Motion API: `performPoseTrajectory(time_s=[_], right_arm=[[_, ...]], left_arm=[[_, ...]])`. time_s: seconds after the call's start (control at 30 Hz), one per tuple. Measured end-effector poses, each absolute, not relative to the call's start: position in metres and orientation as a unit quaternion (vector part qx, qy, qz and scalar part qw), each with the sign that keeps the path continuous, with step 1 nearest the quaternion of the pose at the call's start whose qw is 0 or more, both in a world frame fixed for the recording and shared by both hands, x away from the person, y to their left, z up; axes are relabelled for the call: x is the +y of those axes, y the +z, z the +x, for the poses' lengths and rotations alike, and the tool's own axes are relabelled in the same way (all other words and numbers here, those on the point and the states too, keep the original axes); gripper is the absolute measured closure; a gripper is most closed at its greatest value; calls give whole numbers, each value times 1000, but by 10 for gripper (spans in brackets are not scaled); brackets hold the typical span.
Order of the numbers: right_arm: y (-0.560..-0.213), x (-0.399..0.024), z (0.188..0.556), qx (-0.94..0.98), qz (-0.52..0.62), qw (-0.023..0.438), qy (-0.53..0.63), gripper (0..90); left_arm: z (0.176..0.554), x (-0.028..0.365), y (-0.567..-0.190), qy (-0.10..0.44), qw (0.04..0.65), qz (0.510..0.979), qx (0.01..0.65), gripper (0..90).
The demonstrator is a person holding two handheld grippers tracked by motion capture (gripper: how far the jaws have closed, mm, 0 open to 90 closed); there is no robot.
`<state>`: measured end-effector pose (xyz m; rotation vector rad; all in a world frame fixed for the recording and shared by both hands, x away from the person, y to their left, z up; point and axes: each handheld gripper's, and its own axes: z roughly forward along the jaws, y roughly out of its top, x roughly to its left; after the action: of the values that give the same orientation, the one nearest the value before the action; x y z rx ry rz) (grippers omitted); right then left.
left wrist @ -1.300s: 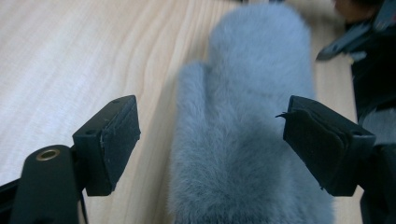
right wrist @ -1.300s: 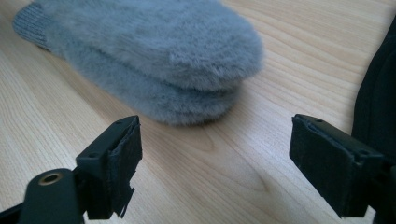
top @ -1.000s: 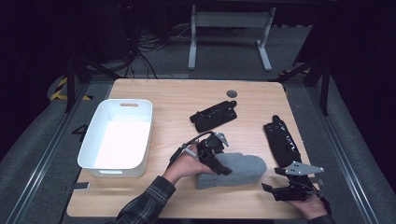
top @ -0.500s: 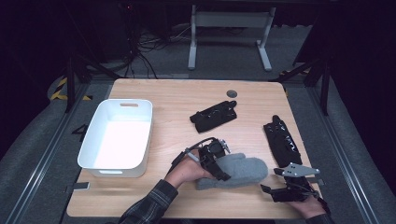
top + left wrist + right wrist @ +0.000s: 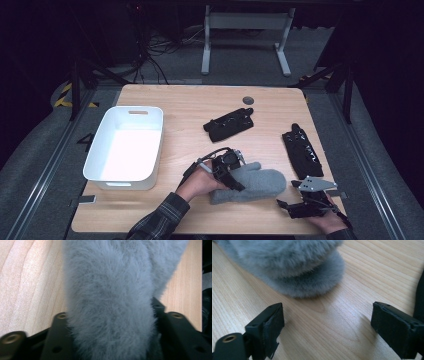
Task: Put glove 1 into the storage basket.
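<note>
A fluffy grey mitten (image 5: 260, 184) lies flat near the table's front edge. My left gripper (image 5: 234, 181) reaches over its cuff end from the left. In the left gripper view the fur (image 5: 110, 295) packs the whole gap and both black jaws press into it; they have just been closing on it. My right gripper (image 5: 284, 204) rests low at the front right and points at the mitten's rounded tip. Its jaws stand wide open around bare wood (image 5: 327, 315), and the mitten's tip (image 5: 297, 270) lies just ahead of them, untouched.
A white bin (image 5: 131, 109) stands at the left of the table. One black glove (image 5: 229, 124) lies mid-table behind the mitten, another black glove (image 5: 301, 151) near the right edge, just behind my right gripper. A small dark disc (image 5: 247, 100) sits at the back.
The left gripper's jaws have come together onto the mitten's cuff end. The right gripper has crept slightly left toward the mitten's tip.
</note>
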<state>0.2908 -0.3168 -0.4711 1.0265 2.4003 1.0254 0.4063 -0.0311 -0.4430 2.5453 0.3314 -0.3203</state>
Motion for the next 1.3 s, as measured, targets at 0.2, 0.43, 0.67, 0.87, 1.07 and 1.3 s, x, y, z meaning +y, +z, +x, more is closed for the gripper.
performPoseTrajectory(time_s=[0.2,0.43,0.67,0.87,1.07,1.3], right_arm=[[-471,-317,291,844,361,167,359,114],[-471,-317,291,844,361,168,359,115],[-471,-317,291,844,362,169,358,114],[-471,-317,292,843,364,170,358,114],[-471,-317,292,842,366,170,358,114],[-471,-316,293,841,368,172,357,113]], left_arm=[[405,-27,-436,-112,283,944,129,704],[407,-16,-427,-106,293,940,141,729],[409,1,-413,-86,305,933,167,732],[407,9,-400,-70,329,924,182,739],[409,23,-380,-58,343,917,198,741],[417,51,-359,-36,360,903,232,740]])
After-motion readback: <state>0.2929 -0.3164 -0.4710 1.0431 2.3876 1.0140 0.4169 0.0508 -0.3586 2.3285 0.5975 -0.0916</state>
